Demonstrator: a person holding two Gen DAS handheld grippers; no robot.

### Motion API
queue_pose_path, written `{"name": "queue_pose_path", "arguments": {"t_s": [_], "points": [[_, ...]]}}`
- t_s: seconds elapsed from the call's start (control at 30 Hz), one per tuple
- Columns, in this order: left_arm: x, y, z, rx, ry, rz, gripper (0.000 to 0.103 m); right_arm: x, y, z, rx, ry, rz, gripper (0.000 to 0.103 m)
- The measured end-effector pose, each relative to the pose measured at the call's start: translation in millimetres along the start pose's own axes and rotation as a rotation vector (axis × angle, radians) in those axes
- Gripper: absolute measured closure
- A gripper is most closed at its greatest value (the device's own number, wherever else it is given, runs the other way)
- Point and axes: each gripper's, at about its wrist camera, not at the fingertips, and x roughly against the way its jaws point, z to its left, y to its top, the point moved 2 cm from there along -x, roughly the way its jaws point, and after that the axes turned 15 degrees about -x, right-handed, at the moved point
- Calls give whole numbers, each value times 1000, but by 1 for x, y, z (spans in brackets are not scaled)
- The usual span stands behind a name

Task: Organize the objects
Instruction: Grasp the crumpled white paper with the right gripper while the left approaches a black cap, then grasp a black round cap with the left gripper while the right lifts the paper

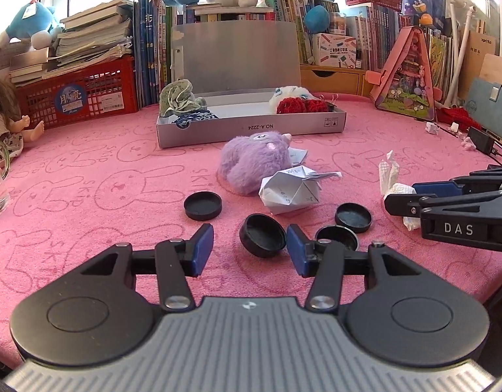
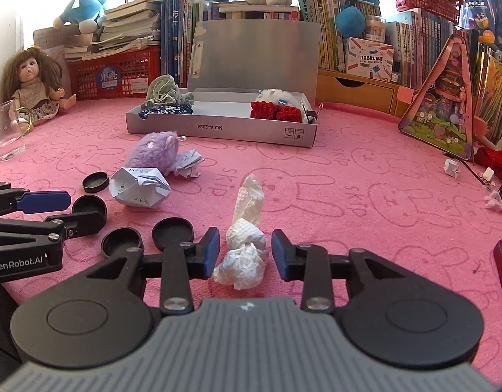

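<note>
My left gripper (image 1: 250,248) is open around a tilted black cap (image 1: 262,236) that leans against its right finger. Other black caps (image 1: 202,205) (image 1: 353,217) (image 1: 337,236) lie on the pink cloth near it. My right gripper (image 2: 245,253) is open with a crumpled white tissue (image 2: 246,245) between its fingers; it also shows in the left wrist view (image 1: 396,183). A folded paper piece (image 1: 290,192) and a purple plush (image 1: 252,161) lie ahead. An open grey box (image 1: 251,127) behind them holds cloth items and red knitted pieces.
A clear glass (image 2: 6,130) and a doll (image 2: 35,81) stand at the left. A red crate (image 1: 77,98), books and plush toys line the back. A pink triangular toy case (image 2: 443,104) stands at the right, with small white bits (image 2: 453,166) near it.
</note>
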Motion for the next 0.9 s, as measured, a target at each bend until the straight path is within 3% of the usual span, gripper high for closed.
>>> {"name": "queue_pose_path", "arguments": {"t_s": [0.33,0.9], "points": [[-1,-1,7,-14,106,-4,36,5,4,-8,-28,-66,-85,48],[-7,-8,2,21,69,-1,36,4,-15,3,-13,-24,-66,45]]}}
